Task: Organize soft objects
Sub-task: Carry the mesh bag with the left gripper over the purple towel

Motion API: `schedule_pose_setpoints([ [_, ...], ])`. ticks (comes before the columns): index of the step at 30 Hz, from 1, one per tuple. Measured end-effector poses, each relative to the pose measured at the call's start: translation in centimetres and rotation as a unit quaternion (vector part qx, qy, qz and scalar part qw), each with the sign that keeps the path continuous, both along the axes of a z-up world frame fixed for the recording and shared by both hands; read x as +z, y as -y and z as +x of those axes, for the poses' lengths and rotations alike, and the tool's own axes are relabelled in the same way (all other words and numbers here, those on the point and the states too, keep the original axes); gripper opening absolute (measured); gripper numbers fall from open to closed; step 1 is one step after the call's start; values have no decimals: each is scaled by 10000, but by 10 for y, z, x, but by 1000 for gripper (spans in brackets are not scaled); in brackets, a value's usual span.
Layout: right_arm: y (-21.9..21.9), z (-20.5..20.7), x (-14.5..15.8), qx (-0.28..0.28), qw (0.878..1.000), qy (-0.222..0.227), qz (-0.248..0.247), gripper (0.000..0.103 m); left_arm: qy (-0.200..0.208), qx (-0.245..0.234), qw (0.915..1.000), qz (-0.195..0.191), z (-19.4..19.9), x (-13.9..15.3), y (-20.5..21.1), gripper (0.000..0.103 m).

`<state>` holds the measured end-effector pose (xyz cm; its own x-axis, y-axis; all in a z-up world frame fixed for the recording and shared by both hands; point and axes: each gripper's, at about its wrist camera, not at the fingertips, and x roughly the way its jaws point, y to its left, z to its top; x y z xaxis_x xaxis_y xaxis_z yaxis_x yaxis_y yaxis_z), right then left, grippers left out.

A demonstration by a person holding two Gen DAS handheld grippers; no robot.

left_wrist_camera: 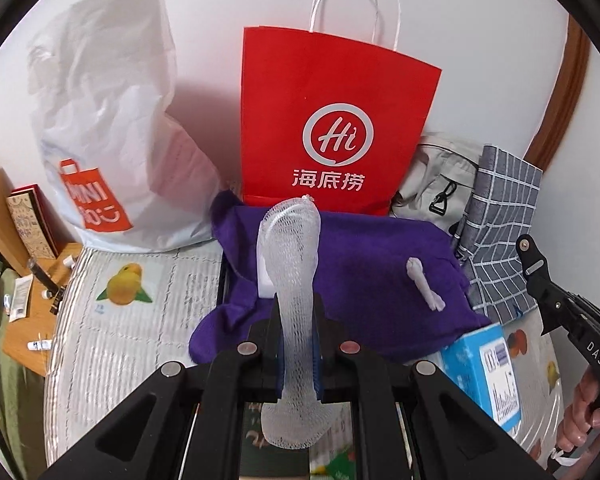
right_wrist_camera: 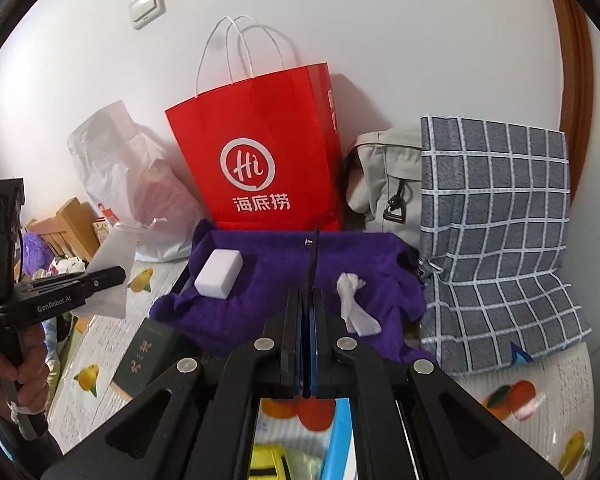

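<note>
My left gripper [left_wrist_camera: 298, 312] is shut on a white foam net sleeve [left_wrist_camera: 294, 256] that stands up between its fingers, above a purple cloth [left_wrist_camera: 364, 276]. A twisted white tissue [left_wrist_camera: 424, 284] lies on the cloth's right part. In the right wrist view my right gripper [right_wrist_camera: 308, 300] is shut with a thin black strap or edge [right_wrist_camera: 313, 256] rising between its fingers; what it is I cannot tell. A white sponge block [right_wrist_camera: 219, 273] and the tissue [right_wrist_camera: 354, 304] lie on the purple cloth [right_wrist_camera: 276, 280]. The left gripper [right_wrist_camera: 100, 278] shows there at the left with the sleeve.
A red paper bag [left_wrist_camera: 332, 120] stands against the wall behind the cloth. A white plastic bag [left_wrist_camera: 112, 128] is at its left; a grey bag [left_wrist_camera: 440, 188] and checked cloth [left_wrist_camera: 500, 232] at its right. A blue box [left_wrist_camera: 484, 372] and a dark booklet [right_wrist_camera: 148, 356] lie in front.
</note>
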<state>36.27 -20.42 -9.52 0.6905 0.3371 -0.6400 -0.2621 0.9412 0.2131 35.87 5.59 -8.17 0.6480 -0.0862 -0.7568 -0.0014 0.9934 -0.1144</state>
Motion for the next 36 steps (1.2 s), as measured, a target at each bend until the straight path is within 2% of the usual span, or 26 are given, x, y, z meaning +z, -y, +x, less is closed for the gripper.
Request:
schedule_pose_setpoints([
  [4, -9, 20, -3, 73, 10000, 1, -52, 3, -153, -158, 9995, -236, 21, -10, 2, 10],
  [7, -14, 34, -9, 111, 9998, -29, -152, 3, -210, -151, 9994, -210, 35, -19, 3, 10],
  [17, -15, 73, -60, 237, 9978, -574, -236, 3, -618, -209, 9967, -476, 64, -57, -2, 10],
  [23, -19, 84, -81, 238, 9960, -778, -371, 3, -614, -199, 9956, -686, 73, -68, -6, 10],
  [36, -27, 97, -122, 331, 9892, -1298, -592, 3, -1082, -135, 9919, -650, 88, -102, 6, 10],
])
